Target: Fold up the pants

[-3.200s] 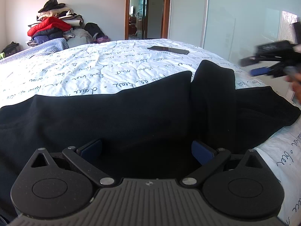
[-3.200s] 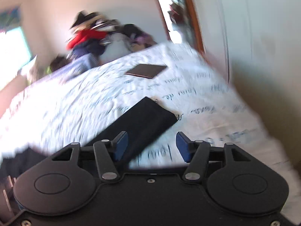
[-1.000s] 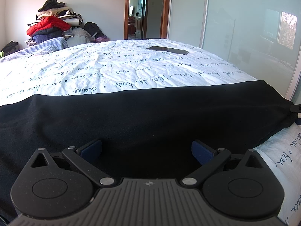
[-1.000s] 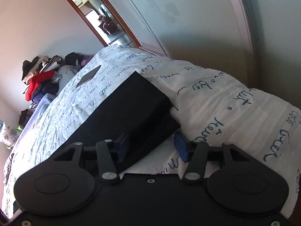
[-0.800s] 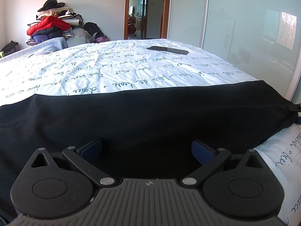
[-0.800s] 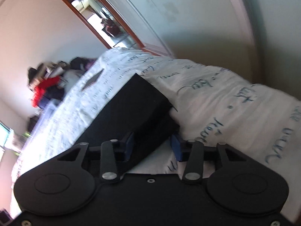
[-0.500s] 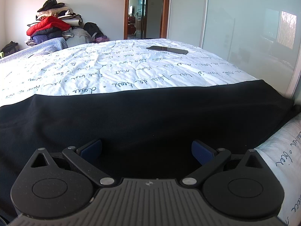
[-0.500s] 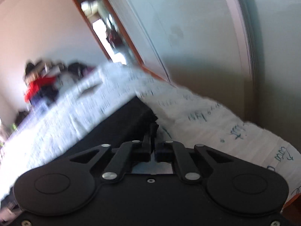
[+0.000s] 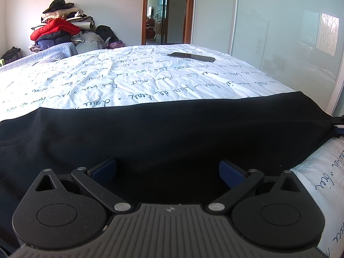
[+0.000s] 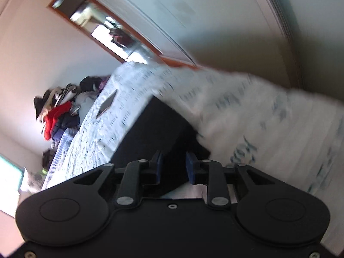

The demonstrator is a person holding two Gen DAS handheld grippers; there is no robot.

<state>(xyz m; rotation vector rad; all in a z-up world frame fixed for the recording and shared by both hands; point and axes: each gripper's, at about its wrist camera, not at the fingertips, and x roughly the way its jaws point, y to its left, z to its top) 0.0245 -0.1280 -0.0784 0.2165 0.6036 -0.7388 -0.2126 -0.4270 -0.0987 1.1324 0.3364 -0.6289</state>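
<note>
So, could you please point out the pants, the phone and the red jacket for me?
pants (image 9: 172,133): left wrist view, middle of the black fabric spread across the bed.
phone (image 9: 191,56): left wrist view, centre of its dark flat face.
red jacket (image 9: 54,29): left wrist view, middle of the jacket in the pile.

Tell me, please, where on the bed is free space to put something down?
The widest bare patch of the bed lies between the far edge of the pants and the phone. A second patch runs left of the phone toward the blue blanket. A small strip is free at the near right corner. The near side is covered by the pants.
</note>
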